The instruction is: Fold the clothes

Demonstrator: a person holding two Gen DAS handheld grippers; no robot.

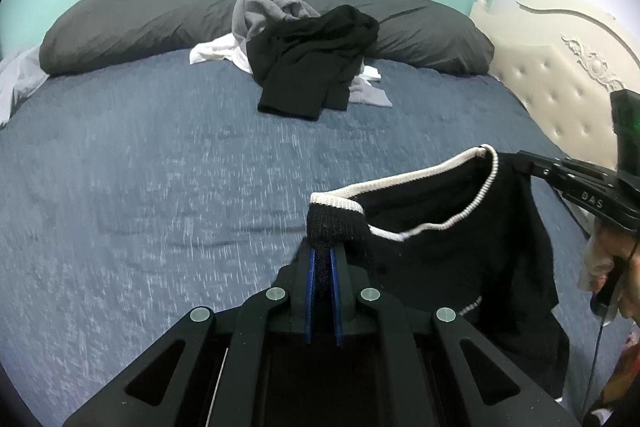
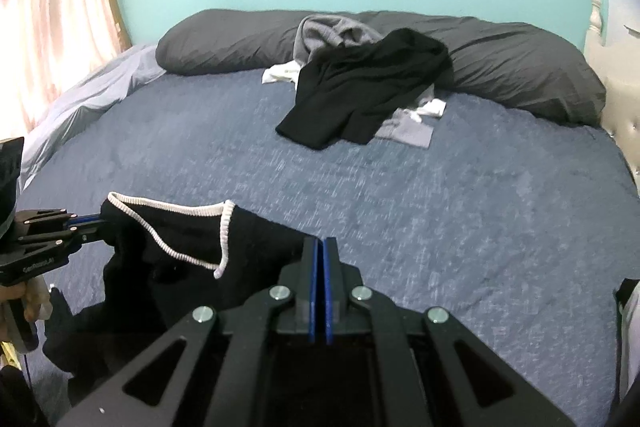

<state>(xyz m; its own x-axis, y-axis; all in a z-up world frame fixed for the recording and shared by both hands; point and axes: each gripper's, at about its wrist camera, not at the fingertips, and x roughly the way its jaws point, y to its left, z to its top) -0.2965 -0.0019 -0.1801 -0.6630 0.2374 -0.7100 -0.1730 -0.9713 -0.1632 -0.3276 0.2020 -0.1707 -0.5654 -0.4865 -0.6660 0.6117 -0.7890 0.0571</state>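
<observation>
The main risk is a slip: the black knit garment with white ribbed trim (image 1: 460,247) hangs in the air between both tools, each pinching only a small bunch of cloth near the neckline, so a tug that pulls the hands apart unevenly could draw the fabric out of one grip and drop that side onto the blue-grey mottled bed cover (image 1: 160,187). A second risk, as I judge it, is that the long body of the garment, which hangs loose below the neckline, drags or bunches on the cover when laid down, spoiling a flat spread. Going left to right: the left tool (image 1: 323,259) has its blue pads pressed on a dark knob of the knit just beside the white trim, the cloth bulging out past the tips; the garment stretches rightward from there, its neckline sagging between the grips; the right tool (image 2: 321,255) stands with pads pressed together, the garment's edge lying against its left side, though the pinched cloth itself is hard to make out. Well beyond, a pile of black, grey and white clothes (image 1: 312,63) waits against the dark grey pillows (image 1: 132,23).
</observation>
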